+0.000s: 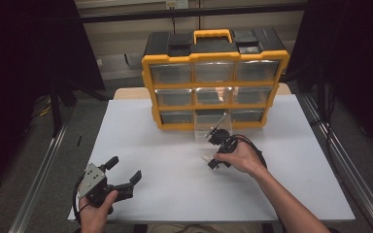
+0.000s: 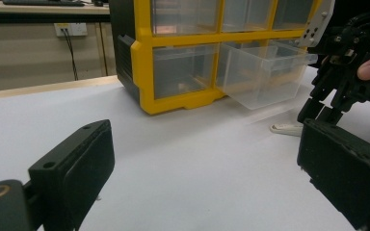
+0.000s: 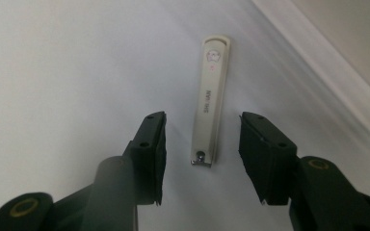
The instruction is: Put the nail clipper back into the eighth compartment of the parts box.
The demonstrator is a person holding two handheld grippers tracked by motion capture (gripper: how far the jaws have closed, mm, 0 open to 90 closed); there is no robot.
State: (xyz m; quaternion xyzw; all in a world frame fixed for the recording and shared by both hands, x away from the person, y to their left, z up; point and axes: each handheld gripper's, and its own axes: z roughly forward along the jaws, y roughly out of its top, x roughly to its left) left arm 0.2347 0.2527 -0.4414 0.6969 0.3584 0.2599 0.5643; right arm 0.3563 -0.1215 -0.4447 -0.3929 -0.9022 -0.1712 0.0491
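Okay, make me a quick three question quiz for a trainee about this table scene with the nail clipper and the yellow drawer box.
1. True or false: the right gripper already pinches the nail clipper.
2. Which drawer of the yellow drawer box is pulled out? A: top left. B: bottom middle. C: middle right.
3. In a few words, what is the left gripper doing?

Key
1. False. The clipper lies flat on the white table between the jaws, with a gap on each side.
2. B. The clear bottom middle drawer sticks out over the table.
3. It is held open above the near left part of the table, with nothing between its jaws.
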